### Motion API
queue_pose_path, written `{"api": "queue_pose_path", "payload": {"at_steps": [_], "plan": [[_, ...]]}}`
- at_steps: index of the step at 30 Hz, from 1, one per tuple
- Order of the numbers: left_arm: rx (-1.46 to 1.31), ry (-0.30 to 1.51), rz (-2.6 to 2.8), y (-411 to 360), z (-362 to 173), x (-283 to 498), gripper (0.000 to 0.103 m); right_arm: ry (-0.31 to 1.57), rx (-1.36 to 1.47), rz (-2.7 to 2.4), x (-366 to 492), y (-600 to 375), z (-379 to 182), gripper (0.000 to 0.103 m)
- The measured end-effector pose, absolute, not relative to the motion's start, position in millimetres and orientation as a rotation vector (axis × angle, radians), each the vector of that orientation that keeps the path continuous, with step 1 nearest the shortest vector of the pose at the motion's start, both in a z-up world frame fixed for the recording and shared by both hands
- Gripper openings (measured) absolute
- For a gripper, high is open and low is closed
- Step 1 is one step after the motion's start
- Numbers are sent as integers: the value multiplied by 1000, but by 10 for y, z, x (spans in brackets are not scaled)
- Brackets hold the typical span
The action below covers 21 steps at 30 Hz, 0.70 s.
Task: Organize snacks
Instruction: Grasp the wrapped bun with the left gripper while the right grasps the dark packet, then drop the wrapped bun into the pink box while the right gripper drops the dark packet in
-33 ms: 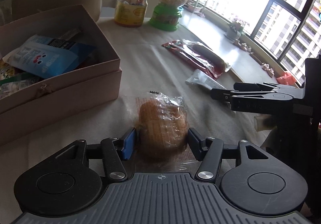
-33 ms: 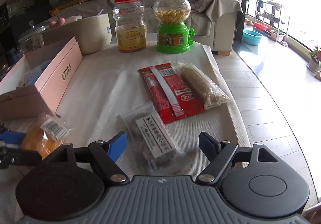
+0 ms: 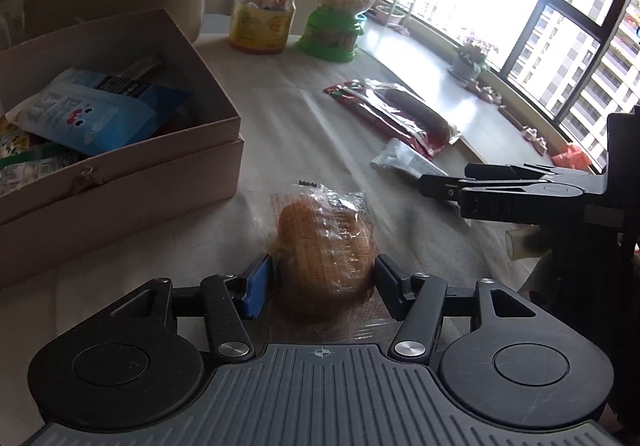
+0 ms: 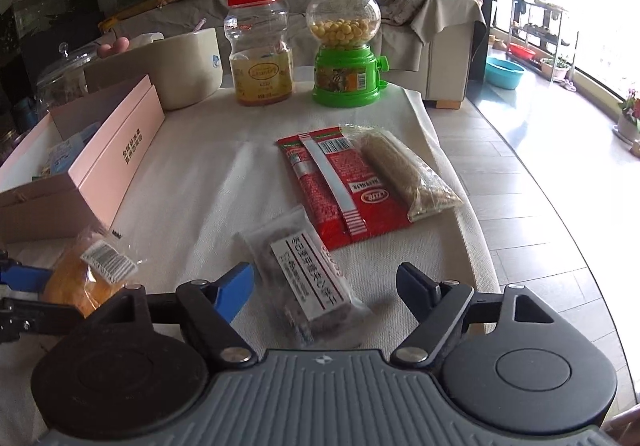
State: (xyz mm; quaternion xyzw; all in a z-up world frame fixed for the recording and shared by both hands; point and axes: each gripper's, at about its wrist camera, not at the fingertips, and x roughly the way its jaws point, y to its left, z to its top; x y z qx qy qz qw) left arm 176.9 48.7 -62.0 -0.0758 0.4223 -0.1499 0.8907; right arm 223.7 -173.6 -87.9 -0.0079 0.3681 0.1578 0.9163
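A wrapped golden bun (image 3: 320, 246) lies on the white cloth between the fingers of my left gripper (image 3: 322, 280). The jaws are opening and the pads stand right at its sides. From the right wrist view the bun (image 4: 76, 282) shows at the far left. My right gripper (image 4: 324, 286) hangs over a clear packet holding a dark brown bar (image 4: 308, 282). Its jaws are closing, with a gap left on both sides of the packet. The open pink box (image 3: 160, 182) with several snack bags stands to the left.
A red snack packet (image 4: 344, 186) and a clear bag with a beige roll (image 4: 404, 174) lie mid-table. Behind them stand a red-lidded jar (image 4: 260, 50), a green candy dispenser (image 4: 346, 46) and a cream pot (image 4: 188, 66). The table's edge (image 4: 460, 206) runs close on the right.
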Motion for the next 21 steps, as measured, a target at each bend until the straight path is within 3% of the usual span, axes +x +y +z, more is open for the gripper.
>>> {"api": "queue_pose_path", "payload": {"at_steps": [5,21], "plan": [[-168,877,-315,508,-629,1750,64,779,-33,379,2206,-1712,-880,63],[-181,880,-305,475,-649,1745,65,786,-37,383,2142,-1634,-887,61]]}}
